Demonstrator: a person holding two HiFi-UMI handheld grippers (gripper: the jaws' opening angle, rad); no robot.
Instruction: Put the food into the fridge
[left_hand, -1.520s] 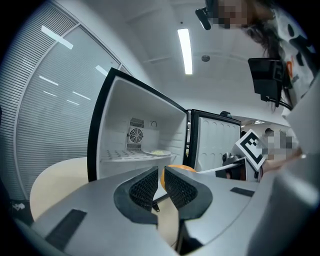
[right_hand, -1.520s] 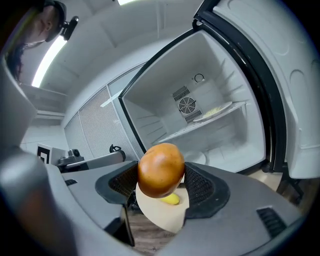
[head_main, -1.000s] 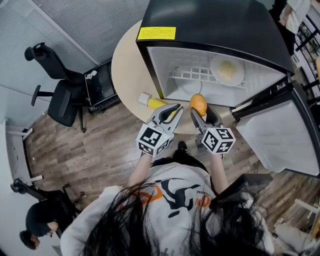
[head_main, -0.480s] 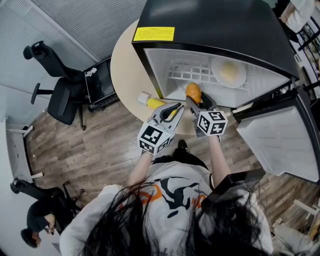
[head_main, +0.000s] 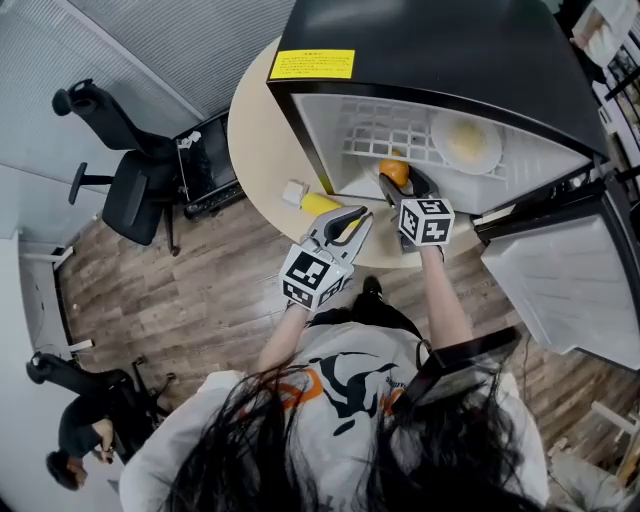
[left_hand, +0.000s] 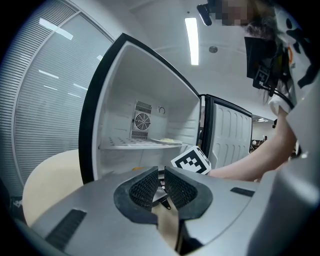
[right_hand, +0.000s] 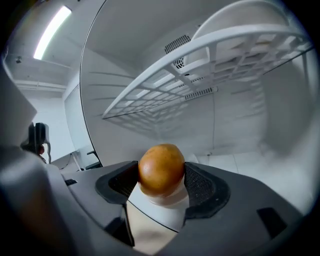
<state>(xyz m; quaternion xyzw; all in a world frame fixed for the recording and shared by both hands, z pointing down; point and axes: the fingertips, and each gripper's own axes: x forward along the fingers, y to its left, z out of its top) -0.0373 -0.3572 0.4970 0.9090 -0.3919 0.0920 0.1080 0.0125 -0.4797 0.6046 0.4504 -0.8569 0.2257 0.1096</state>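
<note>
The open fridge (head_main: 420, 60) stands on a round table, with a white wire shelf (right_hand: 200, 65) inside. A plate of yellow food (head_main: 466, 140) rests on that shelf. My right gripper (head_main: 400, 183) is shut on a round orange fruit (right_hand: 161, 169) and holds it inside the lower compartment, below the shelf and above the fridge floor. My left gripper (left_hand: 161, 184) hangs outside the fridge front, with its jaws together and nothing between them. A yellow packet with a white end (head_main: 312, 202) lies on the table just ahead of the left gripper.
The fridge door (head_main: 560, 290) stands swung open at the right. The round beige table (head_main: 255, 130) juts out to the left of the fridge. Black office chairs (head_main: 125, 190) and a seated person (head_main: 85, 435) are on the wooden floor at the left.
My right gripper has carried the orange fruit forward from the fridge's front edge into the lower compartment. The left gripper has hardly moved.
</note>
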